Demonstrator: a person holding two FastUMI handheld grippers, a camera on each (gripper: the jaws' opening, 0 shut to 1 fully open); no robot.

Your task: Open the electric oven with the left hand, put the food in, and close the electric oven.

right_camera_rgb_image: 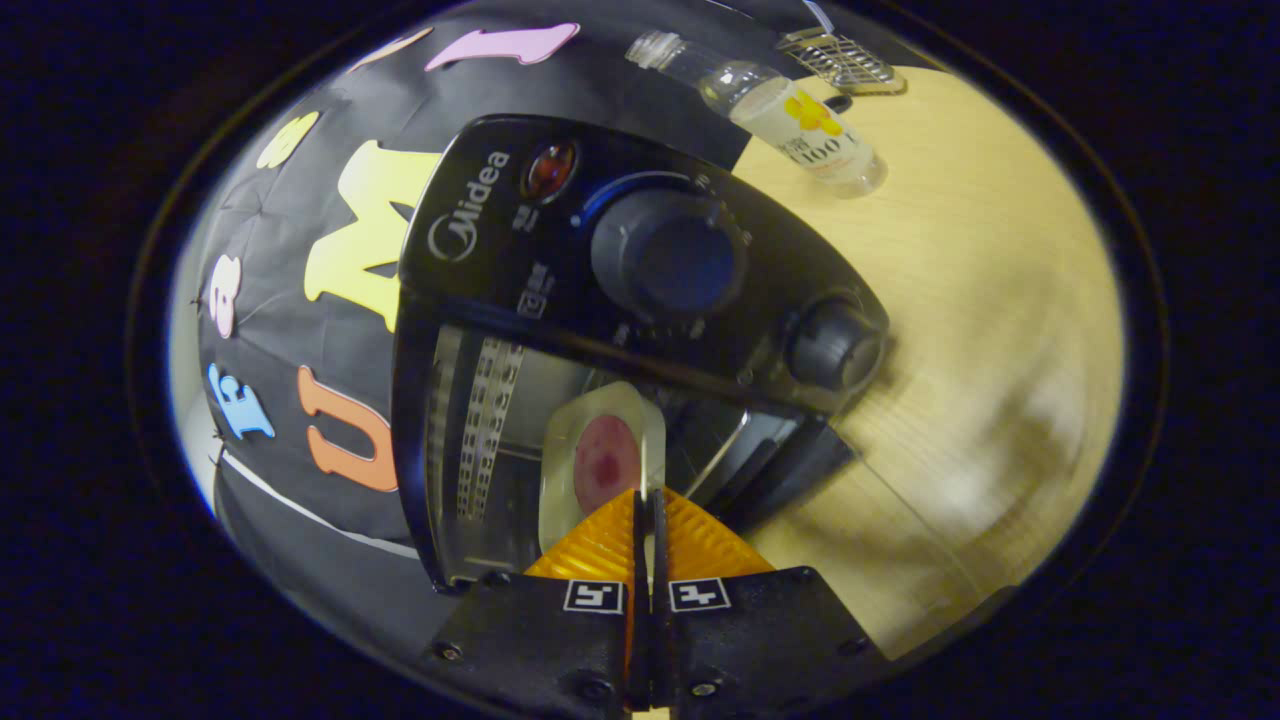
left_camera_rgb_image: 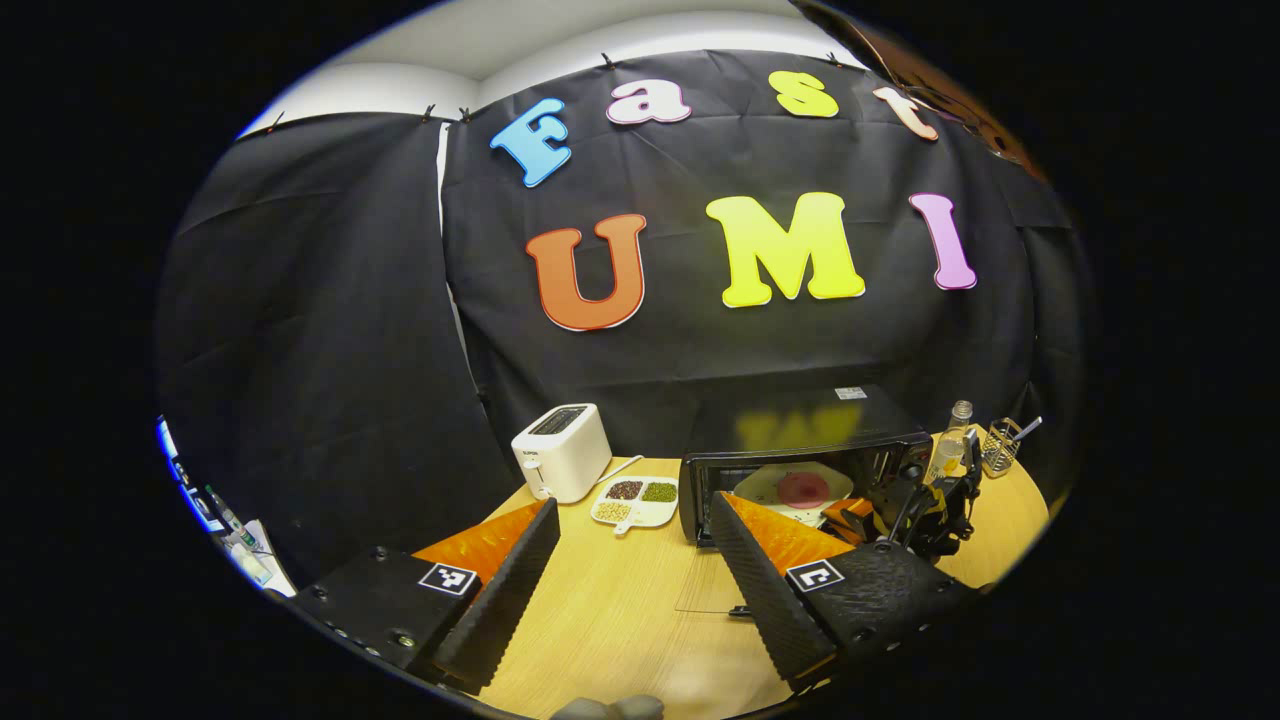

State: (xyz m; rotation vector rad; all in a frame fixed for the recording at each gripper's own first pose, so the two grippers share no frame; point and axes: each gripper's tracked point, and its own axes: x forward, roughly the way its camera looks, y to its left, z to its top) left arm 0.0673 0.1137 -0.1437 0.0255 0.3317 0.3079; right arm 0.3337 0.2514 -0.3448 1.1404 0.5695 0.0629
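right hand-held gripper pinches a pale plate inside the glossy oven; left gapes.

One black electric oven with its glass door lowered; two round control knobs on its panel. One white plate carrying one reddish round food item. One white two-slot toaster. One white three-compartment dish of grains. One clear plastic bottle. One wire-mesh utensil holder. One light wooden table. Two grippers: left gripper, right gripper.
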